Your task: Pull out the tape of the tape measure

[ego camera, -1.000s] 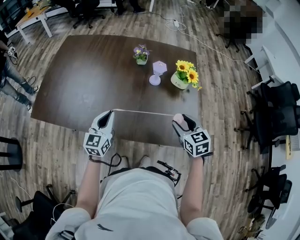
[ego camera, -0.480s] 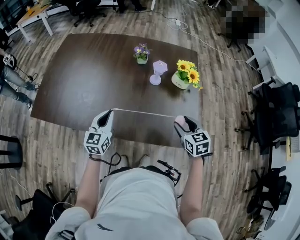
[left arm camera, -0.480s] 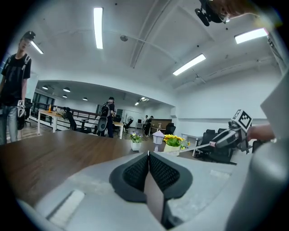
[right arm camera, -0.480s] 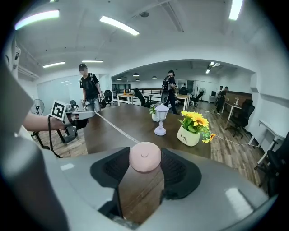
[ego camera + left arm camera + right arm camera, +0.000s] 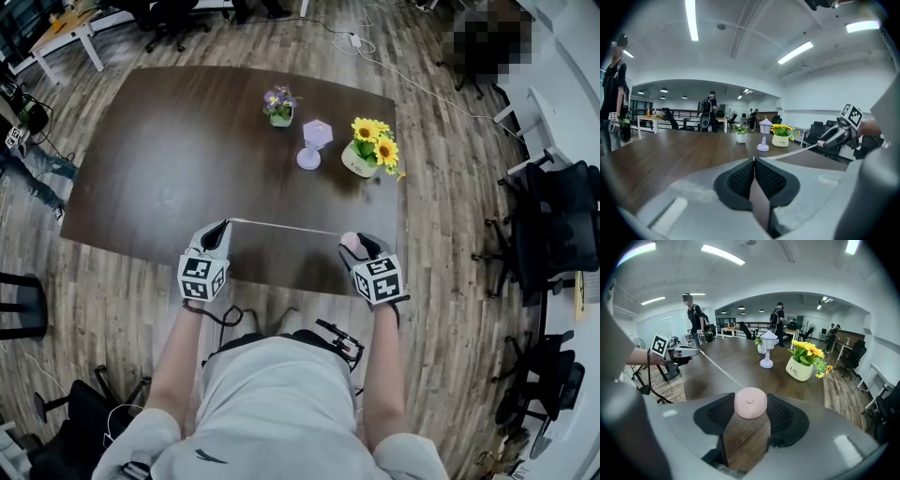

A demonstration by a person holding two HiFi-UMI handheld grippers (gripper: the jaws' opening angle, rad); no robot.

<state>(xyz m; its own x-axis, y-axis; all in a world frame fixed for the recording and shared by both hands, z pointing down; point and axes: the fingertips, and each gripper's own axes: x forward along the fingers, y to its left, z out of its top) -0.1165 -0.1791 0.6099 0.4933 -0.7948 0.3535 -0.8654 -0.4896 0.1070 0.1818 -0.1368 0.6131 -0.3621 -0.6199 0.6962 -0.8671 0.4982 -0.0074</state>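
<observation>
Pink tape measure point(image 5: 750, 402) half hidden by right tool point(image 5: 357, 248).

The desk point(image 5: 141, 169) has a dark brown wood-grain top and stands on a wood-plank floor point(image 5: 450, 206). Black office chairs point(image 5: 562, 225) line the right side. A light table point(image 5: 75, 28) with white legs stands far left. Linear ceiling lights point(image 5: 691, 21) illuminate the white walls point(image 5: 820, 98).

The tape measure point(image 5: 750, 402) is pink, the tape point(image 5: 281, 226) white, the table point(image 5: 187, 150) brown.
</observation>
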